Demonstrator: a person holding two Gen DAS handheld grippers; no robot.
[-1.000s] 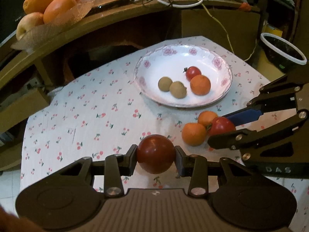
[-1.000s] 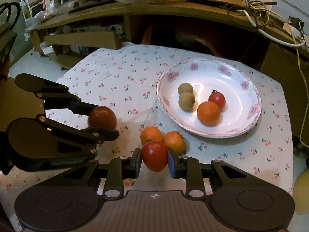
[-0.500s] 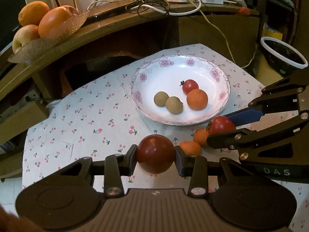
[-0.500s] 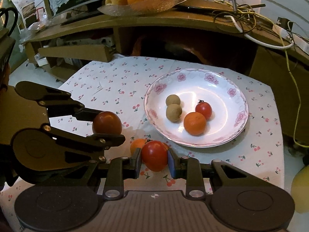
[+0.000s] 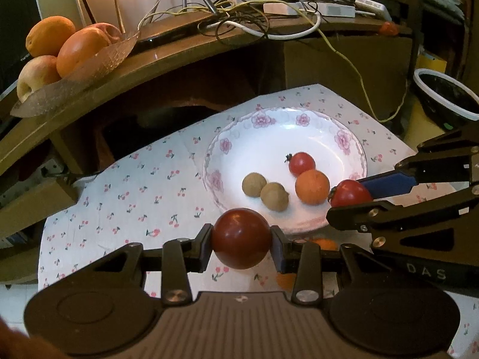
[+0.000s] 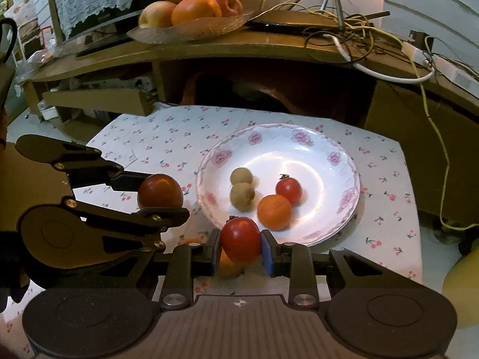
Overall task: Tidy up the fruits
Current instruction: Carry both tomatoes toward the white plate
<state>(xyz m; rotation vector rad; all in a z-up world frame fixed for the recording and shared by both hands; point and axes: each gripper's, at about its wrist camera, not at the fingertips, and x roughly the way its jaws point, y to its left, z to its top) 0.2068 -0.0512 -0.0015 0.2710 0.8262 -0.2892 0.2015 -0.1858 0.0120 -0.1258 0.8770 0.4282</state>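
Note:
My left gripper (image 5: pixel 241 239) is shut on a dark red round fruit (image 5: pixel 241 237), held above the cloth just short of the near rim of the floral plate (image 5: pixel 230 140). My right gripper (image 6: pixel 240 243) is shut on a bright red tomato (image 6: pixel 240 239), also at the plate's (image 6: pixel 344 149) near edge. In the plate lie two brown fruits (image 5: pixel 263 190), a small tomato (image 5: pixel 302 163) and an orange (image 5: pixel 312 186). Two oranges (image 6: pixel 191 243) on the cloth are mostly hidden behind the fingers. Each gripper shows in the other's view, the right (image 5: pixel 350 193) and the left (image 6: pixel 160 191).
A cherry-print cloth (image 5: pixel 134 191) covers the low table. Behind it runs a wooden shelf (image 5: pixel 167 51) with a glass dish of oranges and apples (image 5: pixel 60 51) and tangled cables (image 5: pixel 245 18). A dark bowl (image 5: pixel 446 95) stands at the right.
Both grippers have moved forward and slightly up with their fruits, closer to the plate. The two oranges on the cloth have slid out of sight beneath the fingers.

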